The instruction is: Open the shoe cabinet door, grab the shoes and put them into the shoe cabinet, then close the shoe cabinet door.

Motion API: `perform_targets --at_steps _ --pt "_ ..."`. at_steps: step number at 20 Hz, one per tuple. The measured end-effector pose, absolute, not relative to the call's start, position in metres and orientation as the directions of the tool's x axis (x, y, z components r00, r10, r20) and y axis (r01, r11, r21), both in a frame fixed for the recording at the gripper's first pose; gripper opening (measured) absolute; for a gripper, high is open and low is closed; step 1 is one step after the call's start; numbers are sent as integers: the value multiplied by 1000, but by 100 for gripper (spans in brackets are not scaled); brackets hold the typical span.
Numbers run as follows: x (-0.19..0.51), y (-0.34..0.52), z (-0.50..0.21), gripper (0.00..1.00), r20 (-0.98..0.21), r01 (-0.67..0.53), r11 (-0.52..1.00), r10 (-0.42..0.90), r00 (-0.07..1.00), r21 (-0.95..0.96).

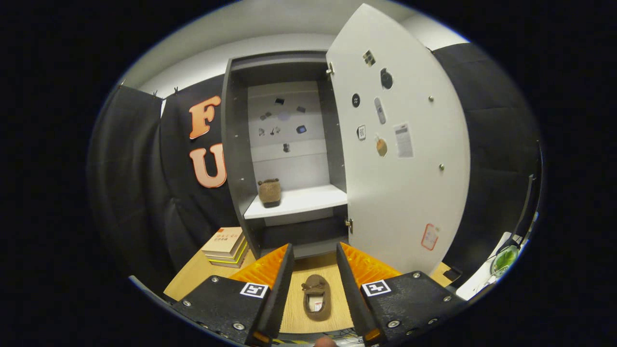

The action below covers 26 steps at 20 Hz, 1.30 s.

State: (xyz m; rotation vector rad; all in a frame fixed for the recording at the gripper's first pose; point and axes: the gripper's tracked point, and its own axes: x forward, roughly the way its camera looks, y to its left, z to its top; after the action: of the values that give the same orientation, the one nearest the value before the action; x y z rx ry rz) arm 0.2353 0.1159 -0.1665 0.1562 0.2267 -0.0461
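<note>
Brown and soft-looking, a small slipper (316, 297) lies flat on the wooden tabletop (332, 264) at lower centre of the frame, framed between the two spread fingers of the gripper (315, 253), which hangs over it open wide and touches nothing. Above it, in the middle of the frame, the shoe cabinet (284, 144) stands with its white door (409, 193) swung fully out to the right, and a second slipper (269, 192) already sits upright toward the left end of the white shelf (308, 200). A stack of books (226, 248) rests at lower left, just beside the cabinet's base.

With one shoe shelved and the door open, the job looks about halfway done; the pickup of the remaining slipper is judged the step in hand. The hazards lie in that grab and the carry. A soft shoe pinched at the toe or heel could fold and slide out; closing while too high would catch only the upper edge and let it drop. On the way up, the slipper could snag the front lip of the shelf or knock the shelved one over. A wide swing to the right risks bumping the open door and pushing it partly closed across the opening.
</note>
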Motion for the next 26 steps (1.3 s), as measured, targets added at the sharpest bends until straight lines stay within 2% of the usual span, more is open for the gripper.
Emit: perform_targets --at_steps 1,4,7,10,26 --pt "240 122 -177 58 -239 60 987 -22 971 152" --pt "254 137 -206 69 -245 53 989 -18 969 138" --pt "264 158 -235 74 -268 1 991 36 963 136" --pt "280 172 -254 74 -236 -32 983 75 969 181" --pt "324 192 -437 74 -472 -31 981 121 873 192"
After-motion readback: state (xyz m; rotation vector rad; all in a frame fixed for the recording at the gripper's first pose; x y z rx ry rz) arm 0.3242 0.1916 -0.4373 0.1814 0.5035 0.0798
